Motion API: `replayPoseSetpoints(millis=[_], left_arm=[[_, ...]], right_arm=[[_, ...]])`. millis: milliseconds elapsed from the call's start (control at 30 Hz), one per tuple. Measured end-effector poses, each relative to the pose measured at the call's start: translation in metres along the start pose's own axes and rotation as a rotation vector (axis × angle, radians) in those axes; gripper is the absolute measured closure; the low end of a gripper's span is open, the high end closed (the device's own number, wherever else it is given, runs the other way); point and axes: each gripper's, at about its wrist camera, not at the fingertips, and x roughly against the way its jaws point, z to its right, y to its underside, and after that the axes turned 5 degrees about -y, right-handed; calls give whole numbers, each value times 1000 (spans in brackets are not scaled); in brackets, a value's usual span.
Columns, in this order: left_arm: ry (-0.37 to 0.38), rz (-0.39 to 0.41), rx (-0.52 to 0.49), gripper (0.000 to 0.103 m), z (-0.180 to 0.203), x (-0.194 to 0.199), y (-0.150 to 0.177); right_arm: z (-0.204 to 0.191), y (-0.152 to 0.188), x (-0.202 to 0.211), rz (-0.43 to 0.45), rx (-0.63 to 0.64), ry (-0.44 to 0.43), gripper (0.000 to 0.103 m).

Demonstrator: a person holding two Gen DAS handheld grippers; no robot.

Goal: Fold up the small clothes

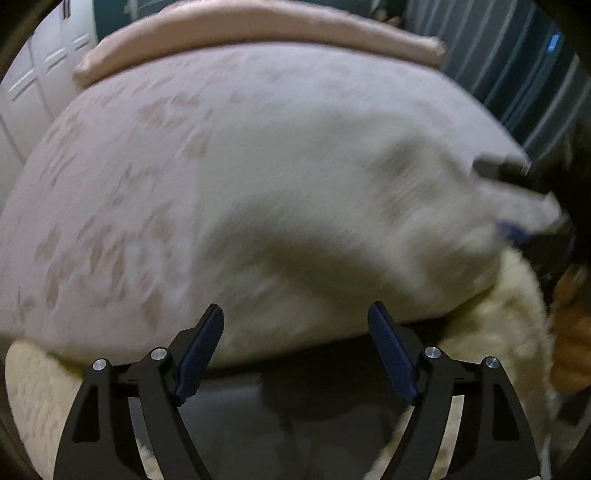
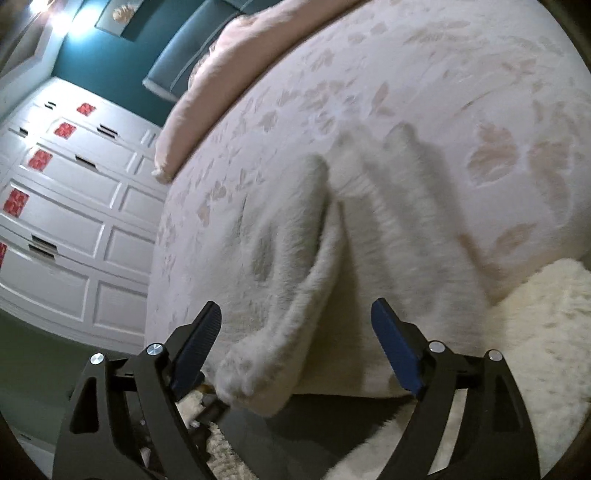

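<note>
At the bed's (image 2: 461,66) near edge, a white fuzzy garment (image 2: 295,258) lies rumpled, one end overhanging. Left gripper (image 1: 295,350) & right gripper (image 2: 295,350): jaws wide open, nothing held. Risk: overhang slips off, or the fold springs loose w/o a grip.

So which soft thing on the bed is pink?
The rolled blanket along the far edge of the bed is pink. The fluffy garment and the fleece throw near the tongs are whitish.
</note>
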Motion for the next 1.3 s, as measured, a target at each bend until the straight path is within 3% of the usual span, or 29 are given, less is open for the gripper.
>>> replayPoseSetpoints(millis=[133, 200, 267, 300, 400, 467, 500, 600, 633, 667, 733, 900, 1000, 1067, 1100, 1167, 1233, 1300], left_arm=[[-31, -48, 24, 25, -11, -19, 10], [-46, -60, 18, 25, -14, -27, 11], [-76, -65, 11, 25, -15, -29, 14], [-91, -65, 7, 25, -17, -30, 14], [-106, -51, 23, 25, -20, -28, 9], [-109, -42, 42, 25, -24, -27, 9], [-105, -40, 54, 24, -26, -28, 7], [-90, -54, 78, 24, -29, -32, 2], [-86, -59, 72, 24, -29, -34, 1], [-80, -63, 58, 24, -26, -34, 0], [-98, -50, 30, 25, -20, -27, 1], [-62, 1, 11, 25, -16, 7, -1], [0, 70, 46, 25, -16, 36, -10], [23, 117, 73, 23, -13, 51, -20], [37, 133, 87, 21, -13, 54, -26], [56, 135, 104, 19, -9, 51, -38], [34, 103, 128, 19, -6, 36, -50], [34, 76, 157, 19, -6, 23, -59]], right_arm=[[-13, 0, -39, -86, 42, 62, 22], [-14, 1, -57, -123, 52, 112, 32], [-20, -1, -62, -134, 81, 121, 87], [-28, -6, -52, -113, 99, 72, 87], [-48, -20, 3, 15, 118, -214, 88], [-47, -26, 29, 85, 127, -256, 88], [-39, -29, 33, 101, 127, -225, 88], [14, -30, -7, 11, 145, 114, 87], [30, -28, -20, -29, 121, 190, 87], [49, -25, -29, -53, 72, 193, 86], [49, -24, -18, -9, 39, 133, 80], [26, -24, 12, 71, 147, 273, 71], [12, -16, 41, 145, 188, 268, 60], [7, -10, 53, 153, 216, 226, 44], [4, -5, 53, 134, 227, 203, 42], [1, 2, 42, 82, 244, 181, 41], [2, 10, 20, 11, 280, 219, 41], [7, 18, 5, -30, 293, 288, 59]])
